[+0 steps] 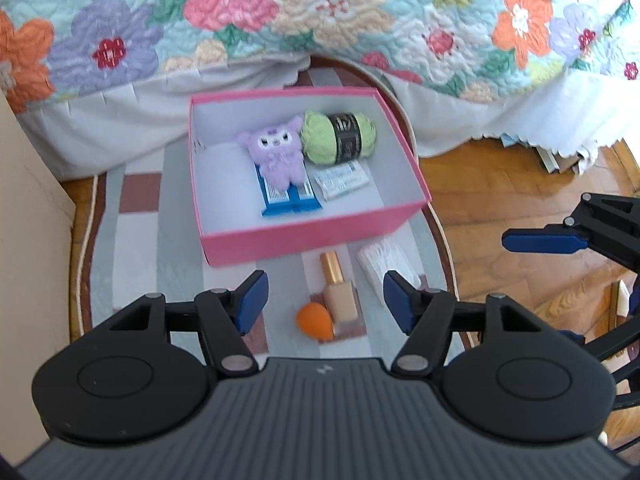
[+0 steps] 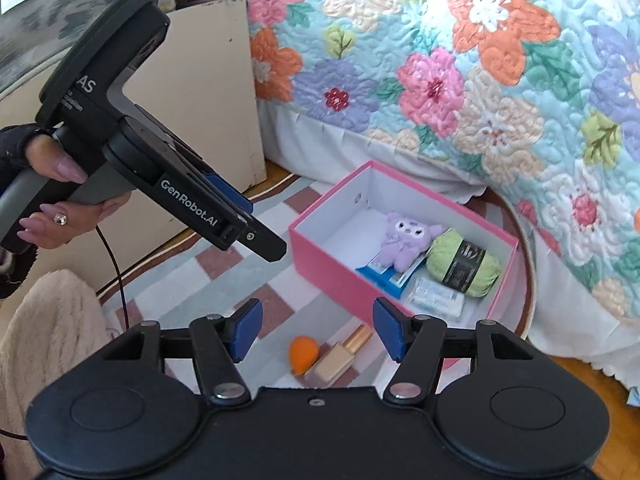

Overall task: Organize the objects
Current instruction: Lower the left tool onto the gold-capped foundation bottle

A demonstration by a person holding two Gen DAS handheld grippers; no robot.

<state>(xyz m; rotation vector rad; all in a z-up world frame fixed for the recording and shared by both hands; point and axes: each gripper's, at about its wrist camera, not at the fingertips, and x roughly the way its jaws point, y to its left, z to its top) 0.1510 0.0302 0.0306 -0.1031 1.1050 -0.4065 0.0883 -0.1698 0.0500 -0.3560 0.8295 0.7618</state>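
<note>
A pink box (image 1: 280, 236) (image 2: 320, 264) stands on the rug and holds a purple plush toy (image 1: 274, 156) (image 2: 404, 240), a green yarn ball (image 1: 338, 136) (image 2: 464, 262), a blue packet (image 1: 286, 200) (image 2: 384, 274) and a white packet (image 1: 342, 180) (image 2: 436, 298). In front of the box lie a foundation bottle (image 1: 336, 288) (image 2: 340, 356), an orange sponge (image 1: 314, 320) (image 2: 303, 354) and a white tissue pack (image 1: 386, 264). My left gripper (image 1: 322, 302) hangs open above the bottle, nothing between its fingers. My right gripper (image 2: 318, 330) is open and empty above the same items.
A striped oval rug (image 1: 136, 216) (image 2: 248, 276) lies on a wooden floor (image 1: 500, 184). A bed with a flowered quilt (image 1: 280, 12) (image 2: 460, 80) rises behind the box. A cream cabinet (image 2: 208, 92) stands at the left. A person's hand (image 2: 60, 200) holds the left gripper's handle.
</note>
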